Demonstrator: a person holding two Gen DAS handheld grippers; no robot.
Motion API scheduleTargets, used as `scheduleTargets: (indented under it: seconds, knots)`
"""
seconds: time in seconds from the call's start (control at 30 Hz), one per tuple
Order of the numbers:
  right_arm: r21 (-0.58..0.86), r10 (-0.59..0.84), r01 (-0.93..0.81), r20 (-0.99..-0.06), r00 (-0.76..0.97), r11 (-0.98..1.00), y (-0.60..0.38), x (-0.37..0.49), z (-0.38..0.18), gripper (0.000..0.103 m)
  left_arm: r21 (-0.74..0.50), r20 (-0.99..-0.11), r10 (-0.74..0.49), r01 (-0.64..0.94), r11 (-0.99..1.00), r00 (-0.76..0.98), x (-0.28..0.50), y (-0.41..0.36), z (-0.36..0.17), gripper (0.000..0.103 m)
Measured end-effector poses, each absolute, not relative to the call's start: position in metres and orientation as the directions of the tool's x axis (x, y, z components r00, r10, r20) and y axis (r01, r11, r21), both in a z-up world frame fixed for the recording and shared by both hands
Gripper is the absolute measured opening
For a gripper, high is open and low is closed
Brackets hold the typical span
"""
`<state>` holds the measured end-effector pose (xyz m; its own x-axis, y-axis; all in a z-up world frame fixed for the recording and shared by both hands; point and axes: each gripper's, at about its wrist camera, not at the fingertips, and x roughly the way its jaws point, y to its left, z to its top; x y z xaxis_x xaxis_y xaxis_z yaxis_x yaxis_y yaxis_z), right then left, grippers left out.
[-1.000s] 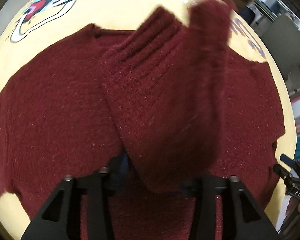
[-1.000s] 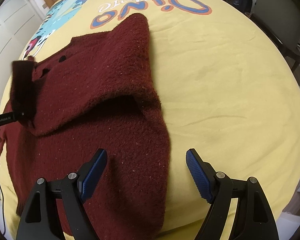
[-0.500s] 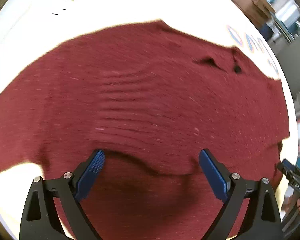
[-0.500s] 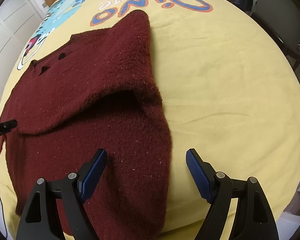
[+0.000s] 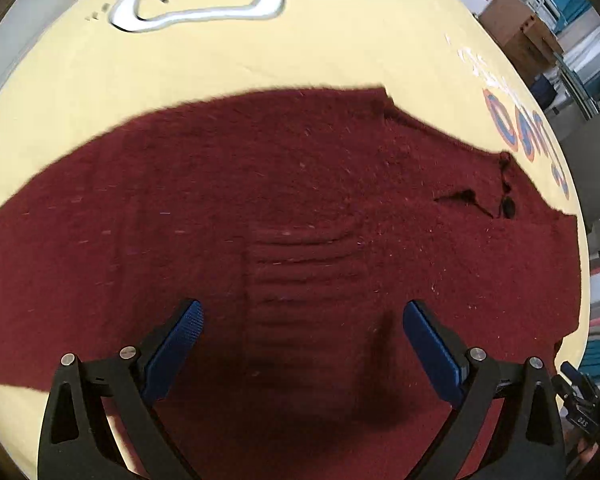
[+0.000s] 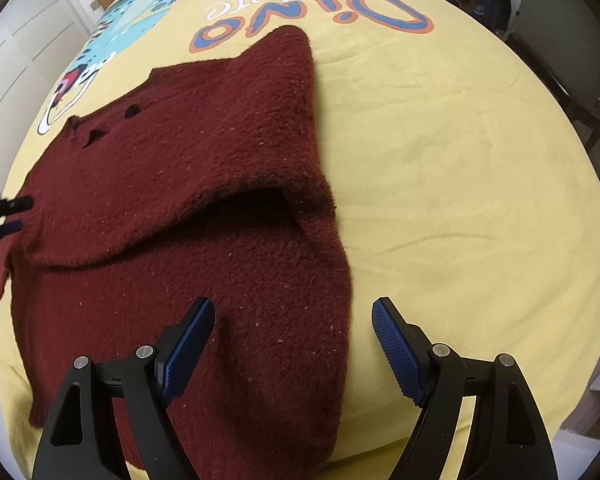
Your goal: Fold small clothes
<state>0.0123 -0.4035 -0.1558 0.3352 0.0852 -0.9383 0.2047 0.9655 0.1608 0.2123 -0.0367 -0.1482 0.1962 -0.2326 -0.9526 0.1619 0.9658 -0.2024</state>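
Dark red knit sweater (image 6: 204, 208) lies flat on the yellow printed sheet (image 6: 460, 168), sleeves folded in over the body. Long axis in the right wrist view runs from the near hem up toward the neckline with its two dark buttons, upper left. Its right edge is a straight fold; bare sheet is open beyond it to the right. Left gripper (image 5: 302, 344) hovers above the ribbed cuff (image 5: 300, 264), jaws having just been opening, nothing between them. Right gripper (image 6: 292, 344) straddles the right edge, jaws apart, not pressing on the knit.
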Motion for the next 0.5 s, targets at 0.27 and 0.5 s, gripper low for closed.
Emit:
scheduleTargets:
  seconds: [0.27, 0.5]
  knots:
    - [0.132, 0.057, 0.208, -0.941, 0.334, 0.969, -0.408, 0.013, -0.149, 0.082, -0.132, -0.967, -0.187, 0.29, 0.948, 0.173, 0.209, -0.058, -0.167, 0.048]
    - [0.137, 0.052, 0.232, -0.94, 0.338, 0.963, -0.415, 0.017, -0.148, 0.082, -0.166, -0.947, -0.246, 0.344, 0.924, 0.205, 0.204, -0.049, -0.152, 0.012]
